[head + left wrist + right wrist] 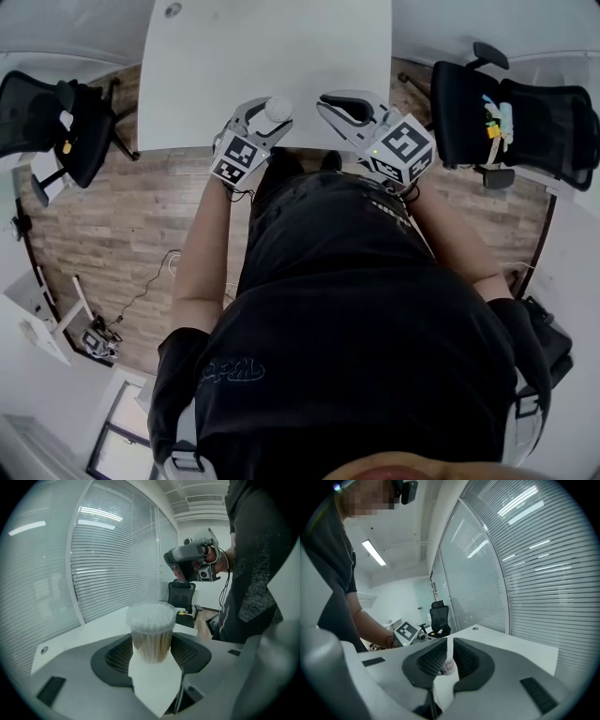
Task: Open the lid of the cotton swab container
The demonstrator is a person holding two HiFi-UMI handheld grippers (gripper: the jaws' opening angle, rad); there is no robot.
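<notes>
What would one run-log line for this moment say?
left gripper: jaws clamped on cotton swab container | lid: appears on | right gripper: jaws shut | both at white table near edge

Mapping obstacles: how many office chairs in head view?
2. One black office chair left of the white table, the other chair right of it. More may be hidden.

Overhead head view; both gripper views along table (272, 56)

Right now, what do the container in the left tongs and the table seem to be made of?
Cotton swab container: clear, glossy plastic, it seems; the sticks show through its wall. Table: smooth matte white top, perhaps laminate; the look leaves it open.
</notes>
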